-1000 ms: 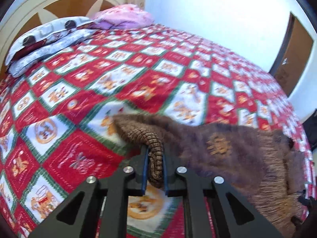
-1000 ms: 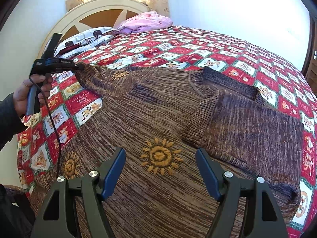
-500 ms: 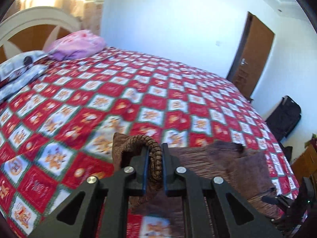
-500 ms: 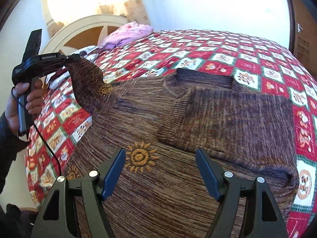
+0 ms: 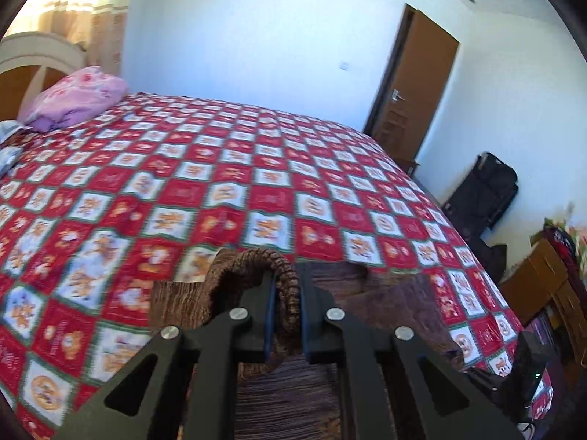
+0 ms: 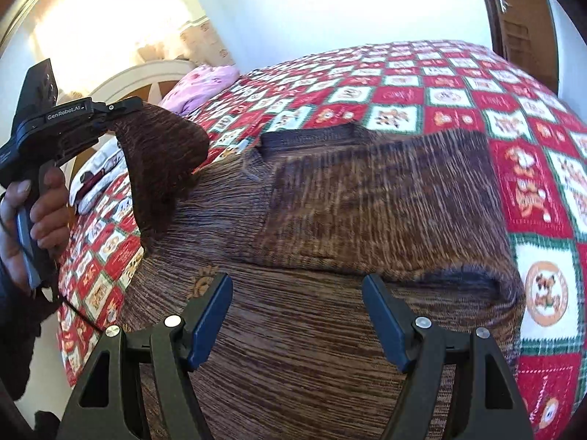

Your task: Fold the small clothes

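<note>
A bed [image 6: 422, 84] under a red, green and white patchwork quilt fills both views, serving as the flat surface for the folding. Across the lower centre of the right wrist view spreads a brown knitted sweater [image 6: 330, 220], its body flat on the quilt and its right-hand sleeve already laid across the chest, apparently so the garment narrows into a tidy block. At the upper left of that view, the left gripper [image 6: 121, 108], held in a person's hand [image 6: 44, 205], has its fingers clamped on the ribbed cuff [image 5: 284, 293] of the other sleeve [image 6: 161, 161], raised clear of the bed, seemingly to carry it over the body. The right gripper [image 6: 297, 315], at bottom centre, hovers over the sweater's lower body with its fingers wide apart and nothing between them, likely ready to steady or smooth the cloth.
</note>
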The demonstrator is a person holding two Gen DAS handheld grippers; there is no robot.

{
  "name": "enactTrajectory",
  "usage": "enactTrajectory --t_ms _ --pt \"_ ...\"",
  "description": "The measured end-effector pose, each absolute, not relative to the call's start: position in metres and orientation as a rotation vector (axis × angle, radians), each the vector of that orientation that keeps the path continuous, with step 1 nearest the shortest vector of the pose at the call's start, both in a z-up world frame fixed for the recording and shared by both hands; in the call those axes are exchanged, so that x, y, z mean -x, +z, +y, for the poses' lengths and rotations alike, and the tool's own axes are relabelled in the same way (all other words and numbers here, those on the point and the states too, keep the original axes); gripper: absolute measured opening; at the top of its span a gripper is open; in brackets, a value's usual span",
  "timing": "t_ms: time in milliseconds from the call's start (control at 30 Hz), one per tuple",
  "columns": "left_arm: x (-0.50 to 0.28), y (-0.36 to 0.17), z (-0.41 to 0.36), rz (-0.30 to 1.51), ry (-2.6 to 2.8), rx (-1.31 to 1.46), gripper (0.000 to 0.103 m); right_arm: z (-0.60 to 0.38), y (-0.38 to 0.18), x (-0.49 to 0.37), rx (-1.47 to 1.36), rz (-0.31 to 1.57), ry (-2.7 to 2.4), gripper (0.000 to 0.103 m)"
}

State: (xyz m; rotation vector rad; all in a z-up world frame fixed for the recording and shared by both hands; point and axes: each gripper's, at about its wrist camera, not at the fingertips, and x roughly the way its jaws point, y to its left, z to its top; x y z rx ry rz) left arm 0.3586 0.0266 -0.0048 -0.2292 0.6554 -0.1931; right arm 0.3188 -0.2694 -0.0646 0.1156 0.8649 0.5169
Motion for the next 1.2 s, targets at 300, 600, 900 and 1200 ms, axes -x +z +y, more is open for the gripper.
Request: enactTrajectory --t_ms 300,600,900,1200 --pt "-0.377 -0.054 -0.07 0.746 -0.271 0.087 0.012 -0.283 -0.077 -0.314 -0.151 0.875 0.521 0.075" --pt "-0.354 -0.082 -0.104 0.81 -0.327 -0.048 0.043 -0.302 -0.084 -0.309 -0.173 0.899 0.492 0.075" --pt "-0.313 -0.081 -0.011 0.643 0.019 -0.306 0.088 -0.283 -0.053 -0.323 -0.045 0.898 0.44 0.075" --pt "-0.336 -0.136 0.05 0.826 0.134 -0.186 0.088 -0.172 -0.045 -0.376 0.189 0.94 0.494 0.075"
